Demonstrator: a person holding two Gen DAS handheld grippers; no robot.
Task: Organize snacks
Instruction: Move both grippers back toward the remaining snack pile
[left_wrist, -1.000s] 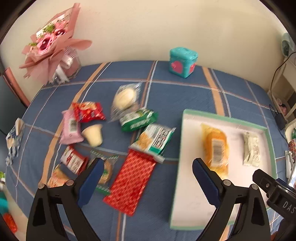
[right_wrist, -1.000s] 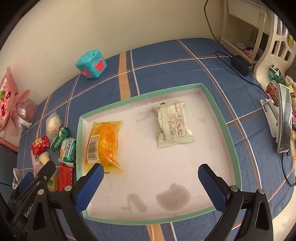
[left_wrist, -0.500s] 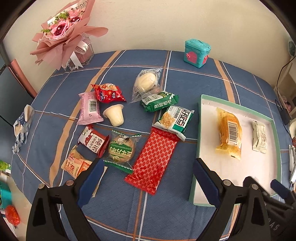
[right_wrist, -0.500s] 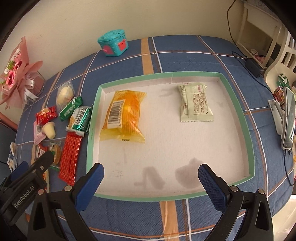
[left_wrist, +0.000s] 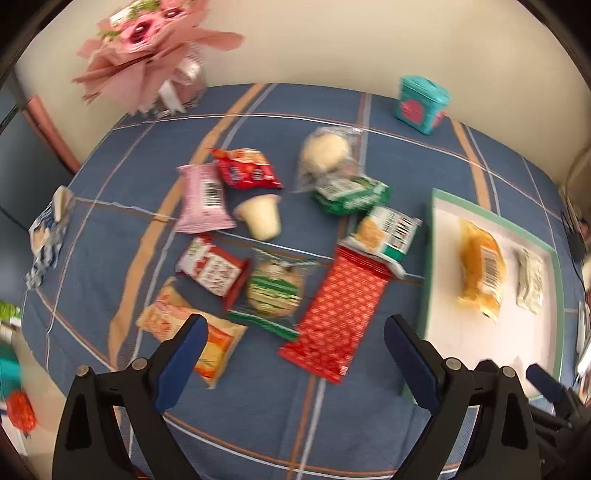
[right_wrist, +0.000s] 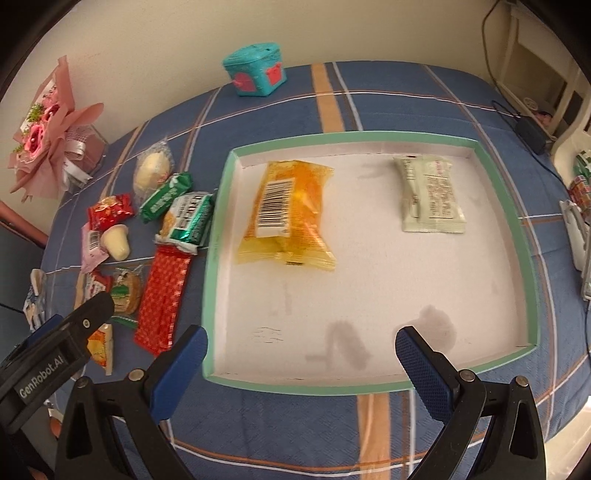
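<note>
- My left gripper (left_wrist: 291, 341) has its jaws spread wide and empty, hovering over the loose snacks on the blue plaid-covered surface (left_wrist: 406, 155). The nearest is the long red patterned foil packet (left_wrist: 338, 314), lying flat just left of the tray.
- My right gripper (right_wrist: 301, 350) is likewise wide apart with nothing in it, above the near edge of the shallow white cardboard tray with a green rim (right_wrist: 218, 236).
- Two snacks already lie in the tray: an orange crinkly plastic pack (right_wrist: 288, 218) and a pale green sealed packet (right_wrist: 430, 199), well apart.
- I judge the red packet light, thin and slippery; I would pinch across its narrow width near the middle so it does not flop or slide.
- The small cream jelly cup (left_wrist: 260, 218) lies on its side and looks likely to roll.
- The left view shows the whole pile, though blurred; the right view shows the tray floor sharply, with grey stains (right_wrist: 434, 325) and free space at the near side.
</note>
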